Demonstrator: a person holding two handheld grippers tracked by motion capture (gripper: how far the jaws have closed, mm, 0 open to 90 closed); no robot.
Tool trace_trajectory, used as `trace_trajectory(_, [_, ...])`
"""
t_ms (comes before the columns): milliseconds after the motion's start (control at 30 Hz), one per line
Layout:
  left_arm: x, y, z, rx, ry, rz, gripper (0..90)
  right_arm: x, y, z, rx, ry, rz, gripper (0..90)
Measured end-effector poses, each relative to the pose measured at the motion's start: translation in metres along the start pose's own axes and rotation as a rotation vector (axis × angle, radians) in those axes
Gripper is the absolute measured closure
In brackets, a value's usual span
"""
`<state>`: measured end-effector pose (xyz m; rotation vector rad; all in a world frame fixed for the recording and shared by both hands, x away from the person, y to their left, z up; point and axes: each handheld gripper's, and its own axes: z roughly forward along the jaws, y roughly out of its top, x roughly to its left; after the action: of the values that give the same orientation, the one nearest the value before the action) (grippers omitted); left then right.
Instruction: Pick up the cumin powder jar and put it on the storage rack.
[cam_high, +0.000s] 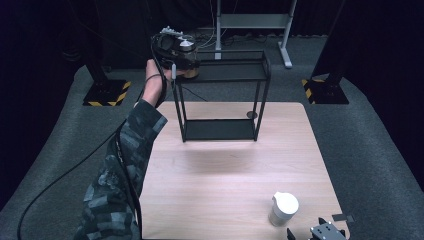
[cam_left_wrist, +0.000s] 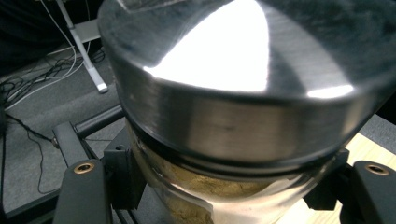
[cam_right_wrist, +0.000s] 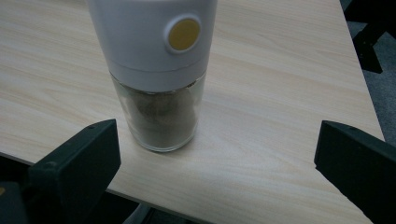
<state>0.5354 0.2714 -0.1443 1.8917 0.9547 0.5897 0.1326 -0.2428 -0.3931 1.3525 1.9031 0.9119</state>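
A glass jar (cam_left_wrist: 233, 116) with a brushed metal lid and yellow-brown contents sits between the two black jaws of my left gripper (cam_left_wrist: 229, 186), which is shut on it. In the high view the left gripper (cam_high: 186, 61) holds this jar (cam_high: 190, 72) at the left end of the top shelf of a black wire rack (cam_high: 260, 75); I cannot tell whether the jar rests on the shelf. A white grinder (cam_right_wrist: 154, 60) with a yellow button and a glass base of dark grains stands on the table. My right gripper (cam_right_wrist: 219, 140) is open at the table's near edge, its jaws short of the grinder (cam_high: 283, 207).
The rack's lower shelf (cam_high: 220, 131) rests on the far part of the light wooden table (cam_high: 225, 175). A small dark disc (cam_high: 251, 115) lies by the rack's right leg. Grey carpet, black stand feet with yellow-black stripes (cam_high: 106, 93) and a white frame (cam_high: 252, 22) lie beyond.
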Motion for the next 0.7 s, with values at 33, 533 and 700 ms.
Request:
trace_trajectory(33, [0.0004, -0.0014, 0.0015, 0.000, 0.006, -0.006, 30.6, 0.0003, 0.0000, 0.0000, -0.001, 0.000, 0.000, 0.0])
trace_trajectory(533, [-0.0059, -0.0037, 0.0103, -0.020, 0.041, -0.021, 30.5, 0.0010, 0.0005, 0.0015, 0.003, 0.005, -0.003, 0.0])
trace_trajectory(700, [-0.0064, -0.0050, 0.0105, -0.024, 0.042, -0.019, 30.4, 0.0007, 0.0004, 0.0009, -0.001, 0.003, -0.003, 0.0])
